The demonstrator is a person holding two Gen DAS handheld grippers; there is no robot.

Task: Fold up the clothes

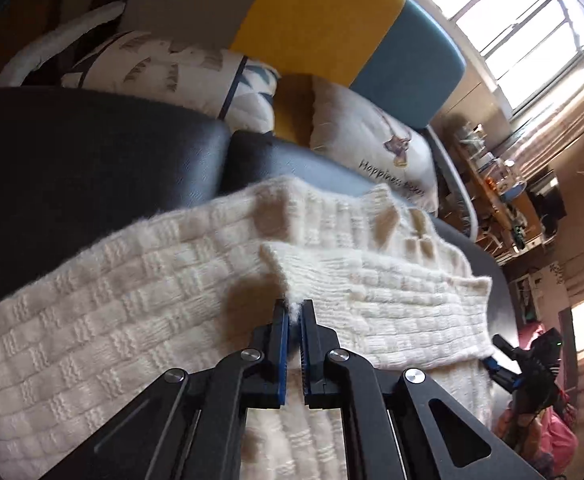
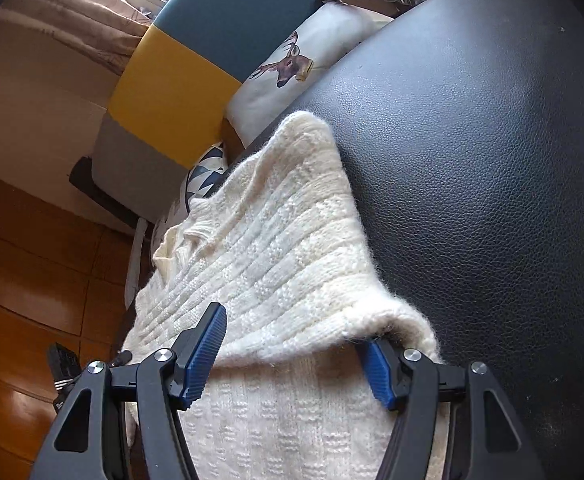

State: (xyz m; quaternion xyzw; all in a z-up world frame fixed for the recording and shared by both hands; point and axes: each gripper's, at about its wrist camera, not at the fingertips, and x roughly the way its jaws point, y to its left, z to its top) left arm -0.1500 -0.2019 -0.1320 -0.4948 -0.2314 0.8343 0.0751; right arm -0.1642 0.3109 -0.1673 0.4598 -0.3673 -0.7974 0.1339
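Pinching a folded edge of the cream sweater (image 1: 140,304), the left gripper (image 1: 295,312) is clamped tight. At four o'clock from it, the right gripper (image 2: 295,344) stands spread wide over the knit on the black cushion (image 2: 491,160).

sweater (image 1: 140,280): 1 | pillows (image 1: 371,140): 2 | grippers (image 1: 293,312): 2 | headboard (image 1: 319,20): 1

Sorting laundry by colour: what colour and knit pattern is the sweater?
Cream sweater with a basket-weave check knit, clearest in the right wrist view.

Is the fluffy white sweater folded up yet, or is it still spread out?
Partly folded. One flap of the sweater lies doubled over the rest on the black sofa seat; the left gripper pinches its edge.
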